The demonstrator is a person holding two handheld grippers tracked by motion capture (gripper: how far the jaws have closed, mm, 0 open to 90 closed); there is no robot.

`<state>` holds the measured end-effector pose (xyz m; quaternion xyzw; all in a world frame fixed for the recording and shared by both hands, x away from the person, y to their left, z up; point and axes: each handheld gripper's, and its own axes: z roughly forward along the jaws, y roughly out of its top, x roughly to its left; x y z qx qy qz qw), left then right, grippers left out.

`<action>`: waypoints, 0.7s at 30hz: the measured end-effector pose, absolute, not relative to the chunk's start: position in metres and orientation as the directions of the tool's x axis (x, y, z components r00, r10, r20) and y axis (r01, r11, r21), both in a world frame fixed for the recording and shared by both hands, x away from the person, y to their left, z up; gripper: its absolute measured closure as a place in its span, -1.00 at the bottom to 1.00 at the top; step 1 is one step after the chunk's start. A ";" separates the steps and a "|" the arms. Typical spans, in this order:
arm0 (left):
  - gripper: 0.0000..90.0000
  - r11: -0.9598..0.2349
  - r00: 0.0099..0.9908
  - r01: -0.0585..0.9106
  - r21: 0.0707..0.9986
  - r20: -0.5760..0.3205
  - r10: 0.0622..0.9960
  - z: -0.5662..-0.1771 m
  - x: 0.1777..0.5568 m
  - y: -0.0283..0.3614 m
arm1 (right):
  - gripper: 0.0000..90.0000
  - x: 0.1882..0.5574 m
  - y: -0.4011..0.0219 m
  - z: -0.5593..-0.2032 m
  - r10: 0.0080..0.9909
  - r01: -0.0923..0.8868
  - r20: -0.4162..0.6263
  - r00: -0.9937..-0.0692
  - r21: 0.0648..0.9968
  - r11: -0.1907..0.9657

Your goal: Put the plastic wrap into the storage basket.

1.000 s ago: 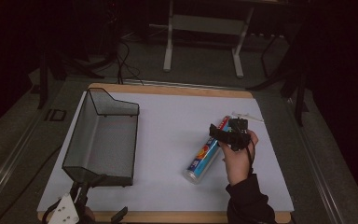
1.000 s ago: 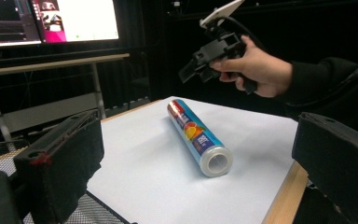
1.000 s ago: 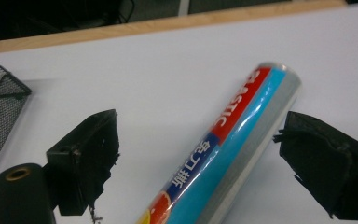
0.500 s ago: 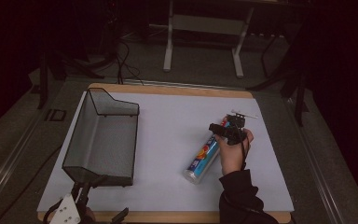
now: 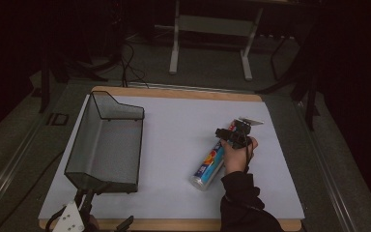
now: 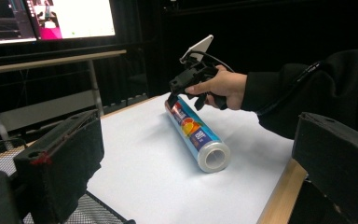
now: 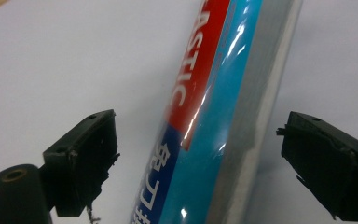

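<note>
A roll of plastic wrap [image 5: 211, 161] in a blue, red and orange sleeve lies on the white mat, right of the middle. My right gripper [image 5: 227, 134] hovers just over the roll's far end, open. In the right gripper view its two black jaws stand wide on either side of the roll [image 7: 214, 112] without touching it. My left gripper [image 5: 84, 212] is low at the table's front left edge. Its jaws stand wide apart with nothing between them, and its view looks across the mat at the roll [image 6: 196, 135] and the right gripper [image 6: 179, 88].
A black wire-mesh tray [image 5: 107, 143] stands on the left half of the mat, close to my left gripper. The wooden table edge [image 5: 174, 224] runs along the front. Table legs and cables lie on the floor beyond the far edge.
My right gripper has shifted slightly left and down, closer over the roll's far end. The roll, the tray and my left gripper have stayed put.
</note>
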<state>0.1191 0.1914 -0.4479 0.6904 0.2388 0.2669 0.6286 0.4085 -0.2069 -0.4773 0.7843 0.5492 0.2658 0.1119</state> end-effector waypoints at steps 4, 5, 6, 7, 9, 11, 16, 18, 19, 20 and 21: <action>-0.94 -0.095 0.743 -0.007 0.995 0.069 0.666 -0.448 0.119 0.192 | -0.71 0.412 -0.205 -0.487 0.907 0.817 0.297 0.299 0.412 -0.404; -0.94 -0.095 0.742 -0.008 0.995 0.070 0.667 -0.448 0.119 0.192 | -0.71 0.413 -0.204 -0.490 0.905 0.824 0.299 0.303 0.394 -0.407; -0.94 -0.096 0.741 -0.007 0.995 0.070 0.668 -0.448 0.119 0.192 | -0.71 0.413 -0.205 -0.493 0.895 0.826 0.312 0.319 0.371 -0.424; -0.94 -0.098 0.741 -0.006 0.995 0.070 0.668 -0.448 0.119 0.192 | -0.70 0.413 -0.204 -0.495 0.892 0.828 0.312 0.326 0.361 -0.429; -0.94 -0.096 0.741 -0.005 0.995 0.069 0.668 -0.448 0.119 0.191 | -0.68 0.413 -0.200 -0.500 0.894 0.839 0.307 0.326 0.343 -0.423; -0.94 -0.098 0.738 -0.008 0.995 0.072 0.671 -0.448 0.119 0.192 | -0.52 0.412 -0.197 -0.503 0.894 0.845 0.303 0.330 0.327 -0.423; -0.94 -0.102 0.737 -0.006 0.995 0.073 0.672 -0.448 0.119 0.191 | -0.41 0.412 -0.201 -0.505 0.889 0.849 0.316 0.331 0.312 -0.427; -0.94 -0.106 0.737 -0.005 0.994 0.075 0.672 -0.448 0.119 0.191 | -0.37 0.411 -0.205 -0.504 0.855 0.831 0.356 0.378 0.277 -0.483; -0.94 -0.107 0.736 -0.006 0.994 0.077 0.672 -0.448 0.119 0.191 | -0.37 0.411 -0.206 -0.504 0.847 0.825 0.365 0.387 0.272 -0.495; -0.94 -0.108 0.735 -0.007 0.994 0.078 0.674 -0.448 0.119 0.191 | -0.36 0.410 -0.206 -0.504 0.842 0.821 0.369 0.394 0.271 -0.503; -0.94 -0.110 0.734 -0.008 0.994 0.080 0.675 -0.448 0.119 0.191 | -0.35 0.409 -0.207 -0.504 0.832 0.814 0.378 0.405 0.265 -0.517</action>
